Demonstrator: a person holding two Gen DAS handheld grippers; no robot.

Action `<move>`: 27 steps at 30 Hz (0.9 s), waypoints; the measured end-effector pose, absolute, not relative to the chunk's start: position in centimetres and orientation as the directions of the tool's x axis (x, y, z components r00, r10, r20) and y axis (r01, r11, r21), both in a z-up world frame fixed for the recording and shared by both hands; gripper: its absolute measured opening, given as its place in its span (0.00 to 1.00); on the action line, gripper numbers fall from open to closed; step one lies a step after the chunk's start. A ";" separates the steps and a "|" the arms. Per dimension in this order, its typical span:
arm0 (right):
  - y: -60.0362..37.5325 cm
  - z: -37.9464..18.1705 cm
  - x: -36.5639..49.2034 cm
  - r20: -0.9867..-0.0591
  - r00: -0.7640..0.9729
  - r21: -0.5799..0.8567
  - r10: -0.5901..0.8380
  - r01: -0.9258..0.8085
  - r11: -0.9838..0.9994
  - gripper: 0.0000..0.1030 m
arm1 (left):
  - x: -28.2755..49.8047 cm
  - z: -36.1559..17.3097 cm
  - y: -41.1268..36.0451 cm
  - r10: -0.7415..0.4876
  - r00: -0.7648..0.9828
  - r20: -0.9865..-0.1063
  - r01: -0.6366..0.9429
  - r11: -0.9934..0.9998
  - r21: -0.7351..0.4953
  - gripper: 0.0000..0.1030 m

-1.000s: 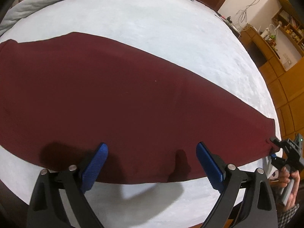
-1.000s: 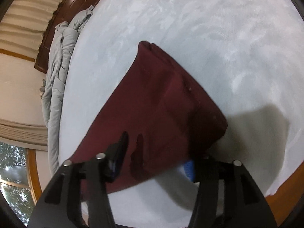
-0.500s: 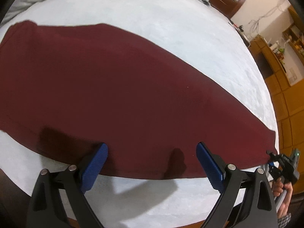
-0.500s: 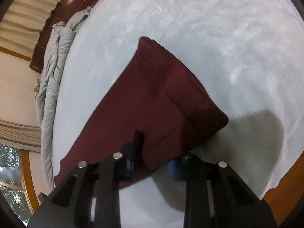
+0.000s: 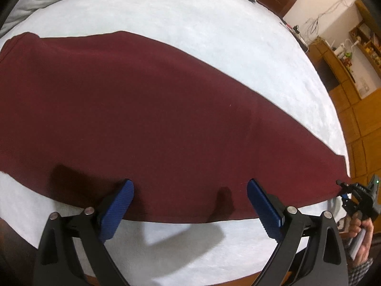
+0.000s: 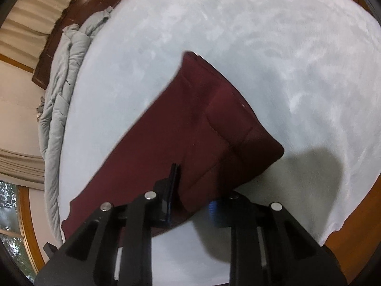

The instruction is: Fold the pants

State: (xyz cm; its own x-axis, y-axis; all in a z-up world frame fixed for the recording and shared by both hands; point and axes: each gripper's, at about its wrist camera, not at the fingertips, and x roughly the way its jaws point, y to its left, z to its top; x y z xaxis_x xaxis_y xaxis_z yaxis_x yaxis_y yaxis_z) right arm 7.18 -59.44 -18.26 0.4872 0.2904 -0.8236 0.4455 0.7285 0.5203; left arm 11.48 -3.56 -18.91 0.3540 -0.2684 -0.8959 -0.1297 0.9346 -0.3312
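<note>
So the maroon pants (image 5: 147,119) are laid out flat and already doubled lengthwise on the pale blue bed cover (image 5: 190,35), running from about 9 o'clock to 4 o'clock in the left wrist view. The near edge sits close to the front edge of the bed.

Right gripper (image 6: 190,200): its jaws have just been closing, and in its own view they're pinched down on the near corner of the waistband end at roughly 6 o'clock, with a fold of fabric bunched up between the pads. You can also spot it out at 4 o'clock in the left view (image 5: 343,188), biting the very tip of the cloth.

Left gripper (image 5: 190,197): wide open, holding nothing, just hovering over the near hem at 6 o'clock with the blue pads (image 5: 119,205) either side of the edge.

What I'd worry about:
- The right grip looks shallow, right on the corner. Any quick lift could let the layers slip out, or it may only have the top layer, so the doubled legs peel apart.
- The left side isn't gripped yet. Lifting with one end only would drag and skew the whole thing.
- The cover is fuzzy, so the lower pad could snag it along with the pants.
</note>
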 end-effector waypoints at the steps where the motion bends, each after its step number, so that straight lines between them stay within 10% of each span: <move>1: -59.3 -17.8 7.2 -0.816 0.499 0.528 0.291 0.438 0.728 0.21 | 11.5 -18.9 -3.3 -0.273 0.354 -0.894 -0.135 0.931 -0.338 0.94; 27: -48.3 -5.8 9.5 -0.699 0.633 0.539 0.332 0.162 0.827 0.20 | 11.1 -18.0 1.0 -0.282 0.388 -0.877 -0.146 0.921 -0.361 0.93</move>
